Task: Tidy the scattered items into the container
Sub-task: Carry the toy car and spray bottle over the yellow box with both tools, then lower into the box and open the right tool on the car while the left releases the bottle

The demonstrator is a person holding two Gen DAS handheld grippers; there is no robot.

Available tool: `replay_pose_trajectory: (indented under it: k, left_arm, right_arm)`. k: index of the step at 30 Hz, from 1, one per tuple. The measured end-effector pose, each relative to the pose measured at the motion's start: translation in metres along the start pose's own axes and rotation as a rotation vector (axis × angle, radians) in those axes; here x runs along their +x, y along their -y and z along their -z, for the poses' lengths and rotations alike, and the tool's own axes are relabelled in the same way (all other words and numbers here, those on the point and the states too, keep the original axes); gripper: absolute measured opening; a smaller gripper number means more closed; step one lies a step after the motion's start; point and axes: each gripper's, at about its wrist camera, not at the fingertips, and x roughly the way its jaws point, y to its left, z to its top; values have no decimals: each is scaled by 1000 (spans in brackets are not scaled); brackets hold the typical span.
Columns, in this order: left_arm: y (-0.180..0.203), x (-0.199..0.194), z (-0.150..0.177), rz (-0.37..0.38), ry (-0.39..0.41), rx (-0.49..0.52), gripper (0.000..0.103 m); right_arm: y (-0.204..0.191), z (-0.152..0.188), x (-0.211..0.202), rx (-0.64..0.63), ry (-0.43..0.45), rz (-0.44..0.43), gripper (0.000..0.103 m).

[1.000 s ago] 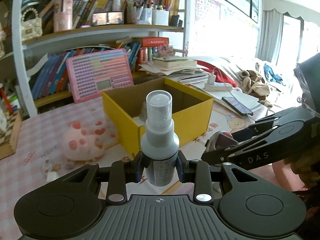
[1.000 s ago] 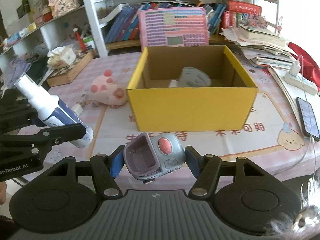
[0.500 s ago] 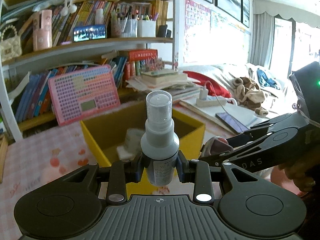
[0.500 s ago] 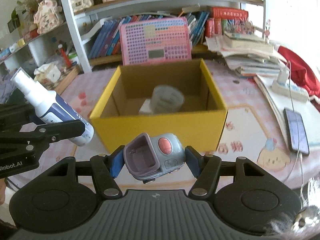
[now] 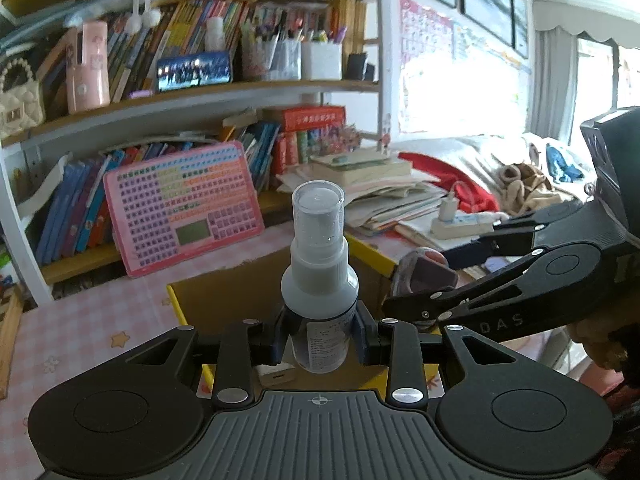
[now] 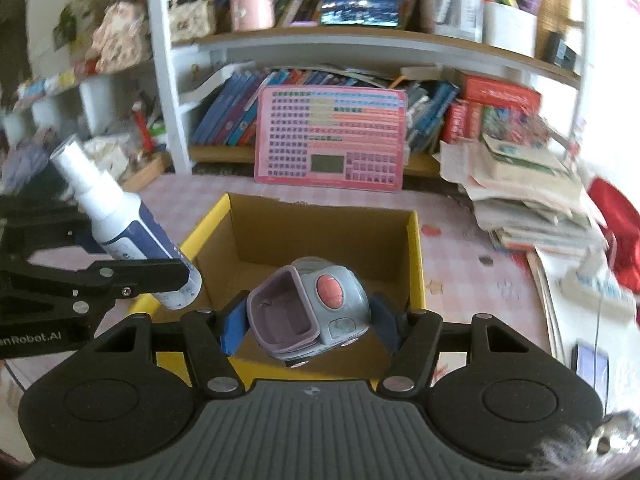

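Note:
My left gripper (image 5: 319,336) is shut on a white spray bottle (image 5: 319,280) with a clear cap, held upright over the near left part of the yellow cardboard box (image 5: 188,300). In the right wrist view the same spray bottle (image 6: 120,220) leans at the left, over the box's left wall. My right gripper (image 6: 308,320) is shut on a grey and purple toy (image 6: 308,312) with a pink button, hanging above the open yellow box (image 6: 416,264). The toy (image 5: 424,272) also shows at the right of the left wrist view. The box floor is mostly hidden behind the toy.
A pink keypad toy (image 6: 330,136) leans against the bookshelf (image 6: 360,40) behind the box. Stacked books and papers (image 6: 520,192) lie to the right, with a power strip (image 6: 600,284) and a phone (image 6: 592,364). The table has a pink checked cloth (image 5: 100,320).
Both grippers have moved forward toward the shelf with their loads and now hang over the box opening; the box has come close under them. Neither grip has altered.

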Motion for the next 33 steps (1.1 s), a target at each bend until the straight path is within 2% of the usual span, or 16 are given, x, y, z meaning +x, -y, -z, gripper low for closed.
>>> replay_pose_trajectory:
  k: [6, 14, 22, 33]
  left_arm:
    - [-6, 40, 2, -30, -84, -5, 32]
    - [-17, 75, 15, -72, -189, -71, 32]
    - [-16, 95, 23, -82, -273, -80, 32]
    - [-16, 100, 23, -84, -288, -96, 32]
  right_arm:
    - [8, -9, 50, -148, -91, -68, 61]
    - [11, -7, 100, -248, -202, -148, 61]
    - [15, -5, 126, -282, -286, -196, 61]
    - [17, -6, 135, -300, -328, -219, 62]
